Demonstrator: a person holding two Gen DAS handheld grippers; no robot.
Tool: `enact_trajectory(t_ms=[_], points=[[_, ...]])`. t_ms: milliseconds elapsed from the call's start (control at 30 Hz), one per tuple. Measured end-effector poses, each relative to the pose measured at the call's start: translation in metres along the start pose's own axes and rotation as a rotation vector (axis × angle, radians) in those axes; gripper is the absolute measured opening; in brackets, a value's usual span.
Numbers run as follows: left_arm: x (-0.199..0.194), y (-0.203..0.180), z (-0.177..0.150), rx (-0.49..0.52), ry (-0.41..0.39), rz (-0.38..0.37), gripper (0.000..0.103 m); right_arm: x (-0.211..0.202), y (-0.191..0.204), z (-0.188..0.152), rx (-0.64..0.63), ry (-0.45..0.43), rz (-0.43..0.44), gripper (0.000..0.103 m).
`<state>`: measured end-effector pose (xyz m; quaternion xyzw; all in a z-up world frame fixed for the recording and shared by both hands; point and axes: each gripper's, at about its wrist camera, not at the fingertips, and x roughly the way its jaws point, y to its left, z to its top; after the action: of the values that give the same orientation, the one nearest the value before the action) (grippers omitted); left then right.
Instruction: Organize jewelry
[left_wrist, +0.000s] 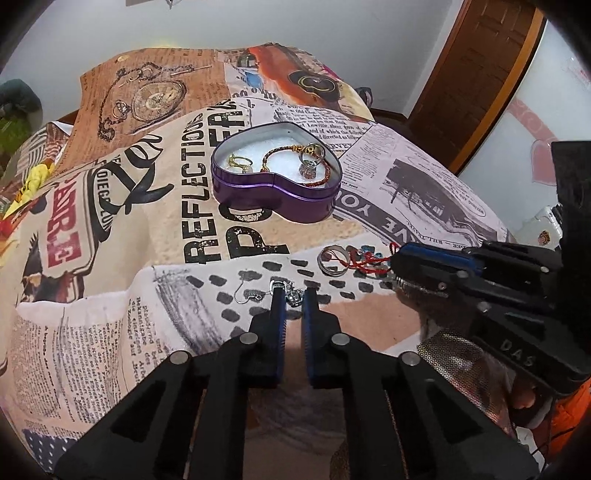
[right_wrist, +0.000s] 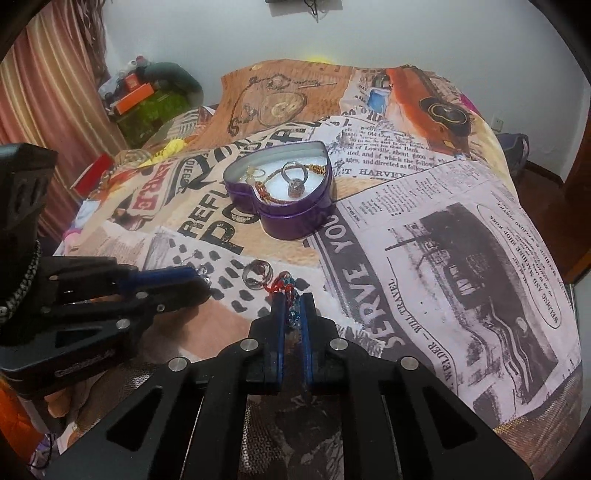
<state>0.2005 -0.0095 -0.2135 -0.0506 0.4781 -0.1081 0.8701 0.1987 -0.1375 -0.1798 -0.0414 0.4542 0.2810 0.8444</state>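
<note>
Jewelry sits scattered on the newspaper-print bedspread (left_wrist: 110, 206), and both tools are down among it. Left tool (left_wrist: 293, 295) has its blue pads pinched together on a small silver earring (left_wrist: 294, 297), right at the tips, with a second hooked earring (left_wrist: 248, 293) lying loose just to its left. Right tool (right_wrist: 293, 301) is clamped on the red-and-blue beaded bracelet (right_wrist: 290, 295), its red cord trailing out ahead of the fingertips. Just beyond that cord lies a silver ring (right_wrist: 255, 275), touching the cord's end and free of both tools. Further back on the bed stands the purple heart-shaped tin (left_wrist: 273, 192), lid off, white lining showing. Inside it: a gold ring (left_wrist: 238, 161) at the left lobe, a silver ring with a stone (left_wrist: 310, 162) to the right, and a red-and-gold braided bracelet (left_wrist: 321, 179) curving around them.
</note>
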Motion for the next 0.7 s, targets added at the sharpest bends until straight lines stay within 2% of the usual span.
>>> enact_trajectory(t_ms=[267, 700], points=[[-0.014, 0.001, -0.001, -0.001, -0.032, 0.014, 0.007, -0.015, 0.0, 0.006, 0.005, -0.039, 0.0, 0.007], [-0.066, 0.005, 0.009, 0.007, -0.14, 0.036, 0.007, -0.051, 0.011, 0.016, -0.007, -0.119, -0.03, 0.007]])
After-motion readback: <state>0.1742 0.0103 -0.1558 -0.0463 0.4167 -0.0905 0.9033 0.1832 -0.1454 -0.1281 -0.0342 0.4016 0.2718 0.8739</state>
